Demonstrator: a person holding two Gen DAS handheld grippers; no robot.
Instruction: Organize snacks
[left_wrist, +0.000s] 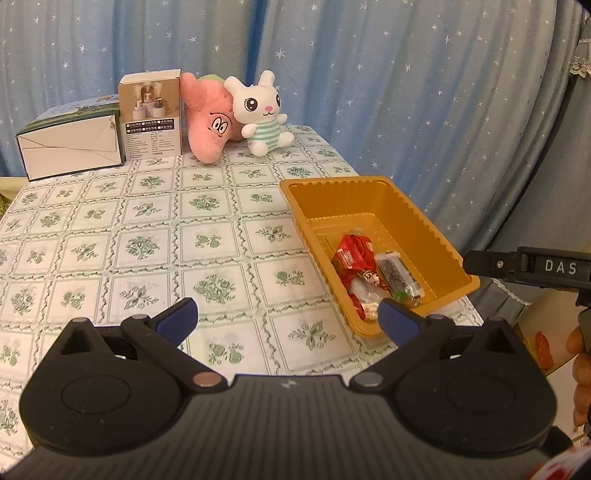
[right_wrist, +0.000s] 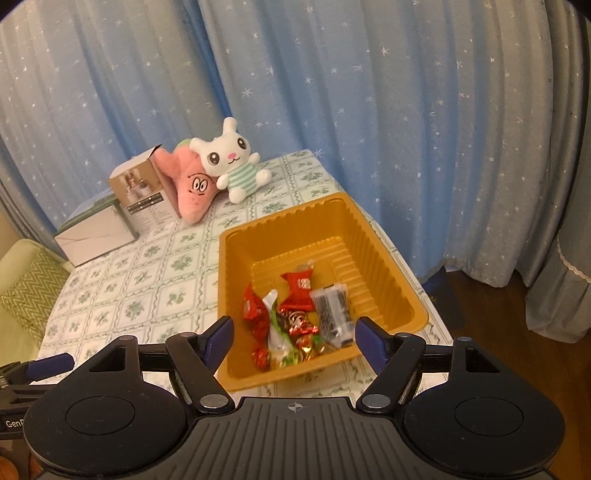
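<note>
An orange plastic tray (left_wrist: 424, 225) (right_wrist: 373, 240) sits at the table's right edge. Several wrapped snacks (left_wrist: 373, 273) (right_wrist: 299, 317) lie piled in its near end: red packets, a clear-and-black bar, small foil candies. My left gripper (left_wrist: 288, 319) is open and empty, above the tablecloth just left of the tray's near corner. My right gripper (right_wrist: 295, 338) is open and empty, above the tray's near rim with the snacks between its fingers in view. Part of the right gripper shows in the left wrist view (left_wrist: 532, 267).
A white rabbit plush (left_wrist: 260, 110) (right_wrist: 232, 162), a pink star plush (left_wrist: 208, 118) (right_wrist: 190, 184) and two cardboard boxes (left_wrist: 70, 142) (right_wrist: 98, 232) stand at the table's far end. A blue starred curtain (left_wrist: 406, 92) hangs behind. A green cushion (right_wrist: 26, 291) lies left of the table.
</note>
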